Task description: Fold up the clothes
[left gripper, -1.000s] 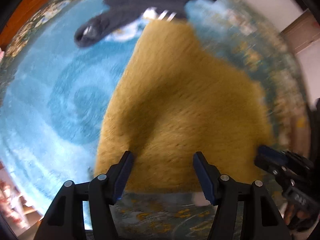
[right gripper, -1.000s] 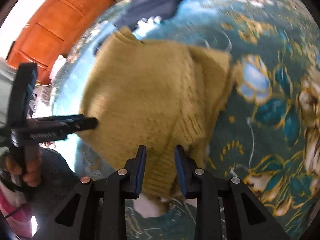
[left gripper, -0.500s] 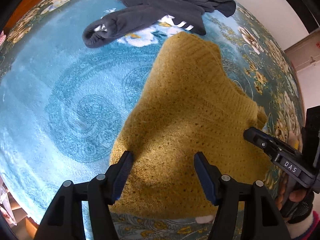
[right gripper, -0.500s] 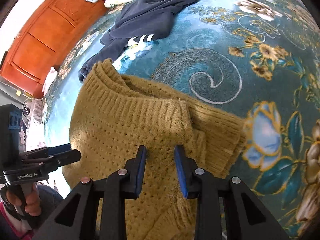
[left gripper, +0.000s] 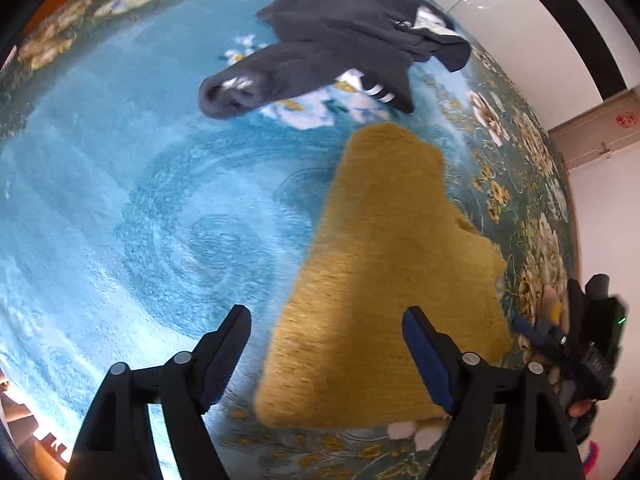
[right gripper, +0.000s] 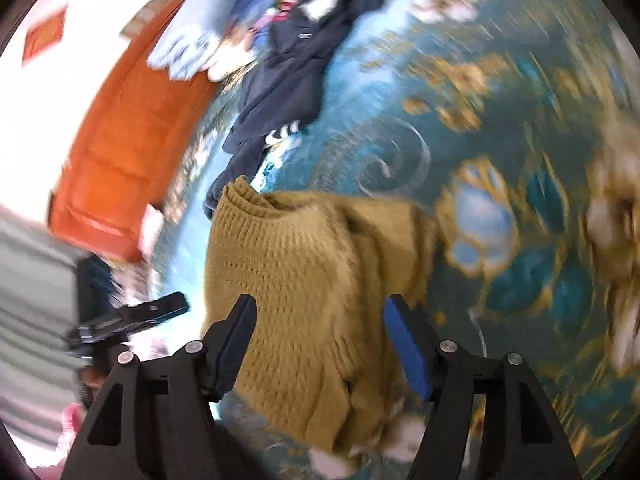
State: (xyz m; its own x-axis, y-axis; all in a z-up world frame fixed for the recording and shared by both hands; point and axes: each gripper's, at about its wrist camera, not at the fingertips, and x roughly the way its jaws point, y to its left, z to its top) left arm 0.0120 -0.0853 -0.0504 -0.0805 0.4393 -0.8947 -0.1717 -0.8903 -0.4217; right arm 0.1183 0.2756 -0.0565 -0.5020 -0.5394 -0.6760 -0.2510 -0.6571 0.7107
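Both sets of jaws stood wide apart and held nothing: the left gripper (left gripper: 326,350) hovered over the near edge of the mustard sweater (left gripper: 392,272), the right gripper (right gripper: 320,340) over its bunched side. The sweater lay partly folded on the carpet (left gripper: 120,208), a dark hoodie (left gripper: 344,40) beyond. Likely between folds; next called for gripping an edge.

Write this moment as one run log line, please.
left gripper: open | right gripper: open | yellow sweater: folded, on carpet | dark hoodie: unfolded
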